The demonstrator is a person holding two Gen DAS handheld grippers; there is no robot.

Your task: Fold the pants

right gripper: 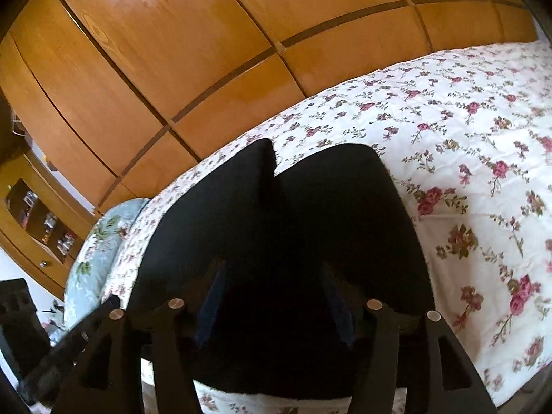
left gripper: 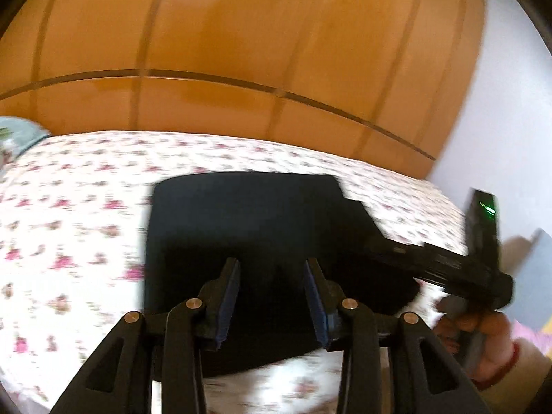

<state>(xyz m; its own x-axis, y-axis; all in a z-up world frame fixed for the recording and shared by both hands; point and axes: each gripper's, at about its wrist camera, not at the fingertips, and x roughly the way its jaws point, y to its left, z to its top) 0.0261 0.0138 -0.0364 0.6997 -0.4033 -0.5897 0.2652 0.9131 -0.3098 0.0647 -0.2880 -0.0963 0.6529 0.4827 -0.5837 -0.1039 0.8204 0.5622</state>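
Dark folded pants [left gripper: 248, 227] lie on the floral bedspread [left gripper: 69, 207]. My left gripper [left gripper: 272, 269] is open above the near part of the pants, holding nothing. The other gripper's body [left gripper: 483, 241] and the hand holding it show at the right of the left wrist view. In the right wrist view the pants [right gripper: 293, 214] fill the middle, with two folded parts meeting at a notch at the far end. My right gripper [right gripper: 272, 276] is open above the pants, empty. The left gripper's arm [right gripper: 69, 341] shows at the lower left.
A wooden wardrobe [right gripper: 172, 51] stands behind the bed. A pale blue floral pillow [right gripper: 100, 241] lies at the left end of the bed. Wooden shelves [right gripper: 38, 217] with small items stand at far left. A white wall [left gripper: 510, 103] is at right.
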